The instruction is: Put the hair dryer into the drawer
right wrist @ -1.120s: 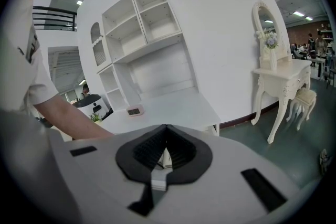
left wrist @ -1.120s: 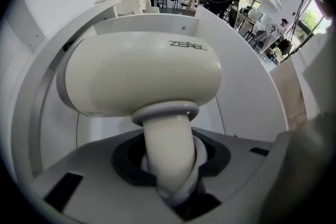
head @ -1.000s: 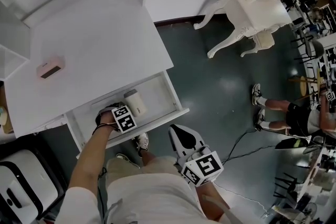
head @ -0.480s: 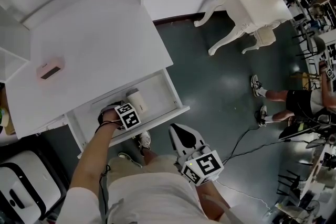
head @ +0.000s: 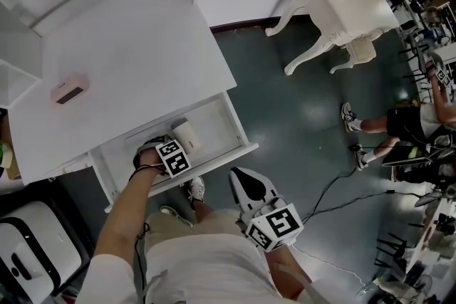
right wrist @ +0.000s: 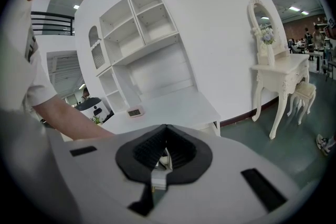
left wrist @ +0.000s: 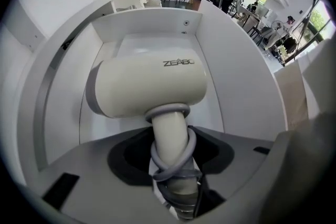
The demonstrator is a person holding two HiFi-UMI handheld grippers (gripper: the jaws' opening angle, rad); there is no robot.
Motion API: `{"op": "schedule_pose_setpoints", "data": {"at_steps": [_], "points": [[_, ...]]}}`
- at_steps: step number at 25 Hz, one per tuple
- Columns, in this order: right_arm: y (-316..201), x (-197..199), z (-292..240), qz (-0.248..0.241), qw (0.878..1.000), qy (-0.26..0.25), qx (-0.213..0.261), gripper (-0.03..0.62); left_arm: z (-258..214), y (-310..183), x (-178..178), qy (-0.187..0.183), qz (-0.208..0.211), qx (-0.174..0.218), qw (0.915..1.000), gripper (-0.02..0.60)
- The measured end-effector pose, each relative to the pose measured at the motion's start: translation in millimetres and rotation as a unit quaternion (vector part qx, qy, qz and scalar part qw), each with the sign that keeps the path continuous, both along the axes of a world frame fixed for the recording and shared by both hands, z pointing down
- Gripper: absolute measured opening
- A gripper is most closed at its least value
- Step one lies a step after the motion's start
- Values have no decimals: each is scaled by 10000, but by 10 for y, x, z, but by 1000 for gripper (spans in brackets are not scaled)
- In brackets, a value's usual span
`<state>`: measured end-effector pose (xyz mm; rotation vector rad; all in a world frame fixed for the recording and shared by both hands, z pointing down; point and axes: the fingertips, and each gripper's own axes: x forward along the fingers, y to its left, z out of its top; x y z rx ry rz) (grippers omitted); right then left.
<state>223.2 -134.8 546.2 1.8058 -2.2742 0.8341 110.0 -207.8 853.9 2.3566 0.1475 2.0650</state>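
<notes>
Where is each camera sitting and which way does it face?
Head view: on the person's head, facing steeply down at white desk, open drawer, floor; shows left forearm, left tongs, right tongs.
Left gripper view: on the left tongs, looking down into the drawer at the hair dryer; jaws, just been opening, flank its handle.
Right gripper view: on the right tongs, facing desk and shelves; jaws together, empty; forearm shows.
Shared: head and left gripper views both show the hair dryer in the drawer.

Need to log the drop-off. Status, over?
Left hand-held gripper jaws just opening, dryer handle loose between them. Right hand-held gripper shut, empty. Dryer lies in open drawer; nothing blocking seen.
</notes>
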Motion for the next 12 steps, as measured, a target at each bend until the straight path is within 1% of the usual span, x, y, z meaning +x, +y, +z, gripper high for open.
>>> {"op": "schedule_pose_setpoints", "data": {"at_steps": [4,12], "points": [[6,-3,3,-7,10000,-18,3,9,-26,-13,6,77,14,63,9999,209],[28,-8,-26,-7,10000,-40,45,9,-77,-19,-10,279,-203,148,9993,212]]}}
